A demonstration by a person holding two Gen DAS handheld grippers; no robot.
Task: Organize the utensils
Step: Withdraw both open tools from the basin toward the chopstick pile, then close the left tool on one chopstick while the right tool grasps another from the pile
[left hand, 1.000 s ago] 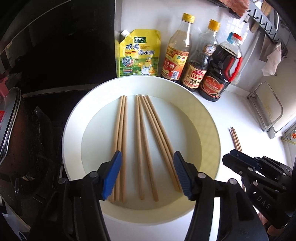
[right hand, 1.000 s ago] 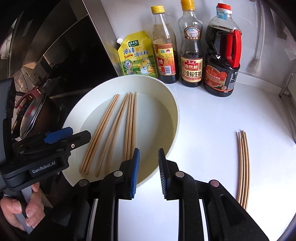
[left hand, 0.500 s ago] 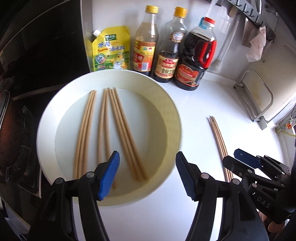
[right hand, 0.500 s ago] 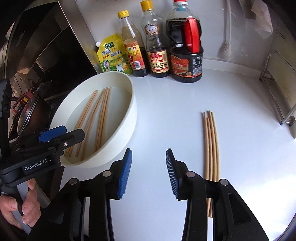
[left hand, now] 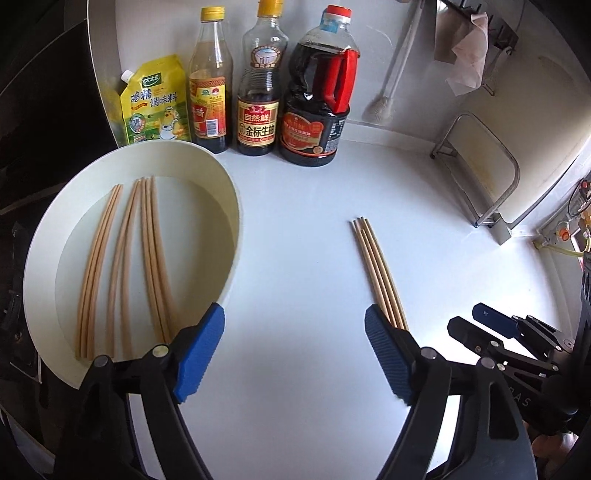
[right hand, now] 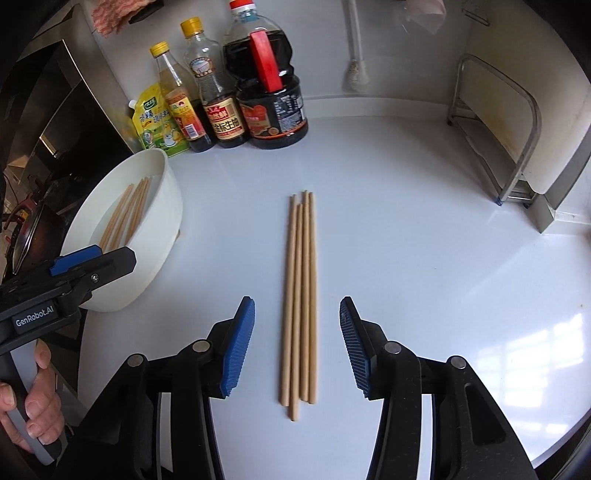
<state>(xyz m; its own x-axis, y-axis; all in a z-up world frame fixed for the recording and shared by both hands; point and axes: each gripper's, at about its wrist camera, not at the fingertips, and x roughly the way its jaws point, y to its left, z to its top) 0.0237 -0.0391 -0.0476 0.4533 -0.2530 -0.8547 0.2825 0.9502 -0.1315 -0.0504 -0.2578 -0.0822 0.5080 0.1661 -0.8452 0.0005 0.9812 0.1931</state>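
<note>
Chopsticks on counter (right hand: 301, 295): light tan wood. Chopsticks in bowl (left hand: 125, 258): same tan. Bowl (left hand: 236, 206): creamy white. Counter (right hand: 424, 258): white, shiny. Pouch (left hand: 155, 103): yellow, green patches. Bottle caps (left hand: 212, 13): yellow. Big bottle (left hand: 319, 96): dark brown, red cap, red handle. Gripper pads (right hand: 238, 347): blue, ribbed; arms black.

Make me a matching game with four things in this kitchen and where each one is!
Things:
1. big bottle with the red handle
2. yellow pouch
3. four loose chopsticks
4. white bowl

Places:
A. lying flat on the white counter, apart from the bowl
B. at the left end of the row by the wall, behind the bowl
C. on the counter's left side, holding more chopsticks
D. at the right end of the row by the wall

Pairs: 1-D, 2-B, 3-A, 4-C
</note>
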